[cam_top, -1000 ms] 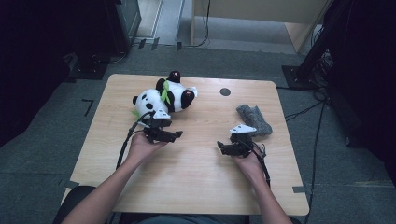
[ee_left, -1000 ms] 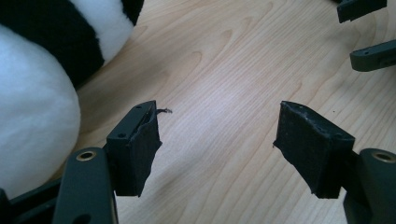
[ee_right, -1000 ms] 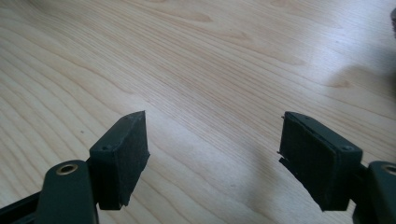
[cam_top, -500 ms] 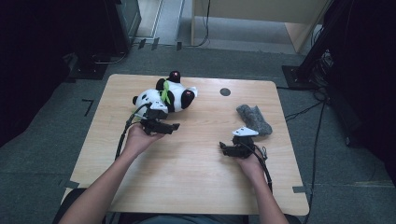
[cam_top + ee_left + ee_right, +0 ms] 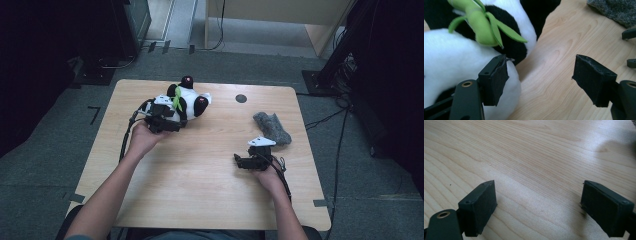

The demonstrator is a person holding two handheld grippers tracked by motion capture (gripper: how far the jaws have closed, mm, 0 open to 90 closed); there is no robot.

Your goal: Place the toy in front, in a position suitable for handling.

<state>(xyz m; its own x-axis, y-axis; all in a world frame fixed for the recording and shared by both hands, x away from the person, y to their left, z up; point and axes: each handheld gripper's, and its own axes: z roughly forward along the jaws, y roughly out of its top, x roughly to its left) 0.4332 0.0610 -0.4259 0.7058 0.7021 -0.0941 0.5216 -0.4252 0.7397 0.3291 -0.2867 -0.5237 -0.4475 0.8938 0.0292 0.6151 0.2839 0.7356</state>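
Item, plush panda (image 5: 187, 102) at far left of bench (image 5: 210, 200): we have our left tongs (image 5: 541, 80) released beside its white fur, right tongs (image 5: 537, 207), just opening, empty over bare wood; grasp not yet made, grey cloth (image 5: 272, 127) untouched.

Both bare forearms reach up from the near edge, the left one slanting further forward than the right. The left hand (image 5: 142, 137) grips the black two-jaw left gripper (image 5: 172, 122), its jaws standing apart with nothing pressed between the pads. The right hand (image 5: 267, 175) holds the black right gripper (image 5: 240, 162), topped by a grey three-cornered plate; its jaws have just been opening and stand wide, empty between them.
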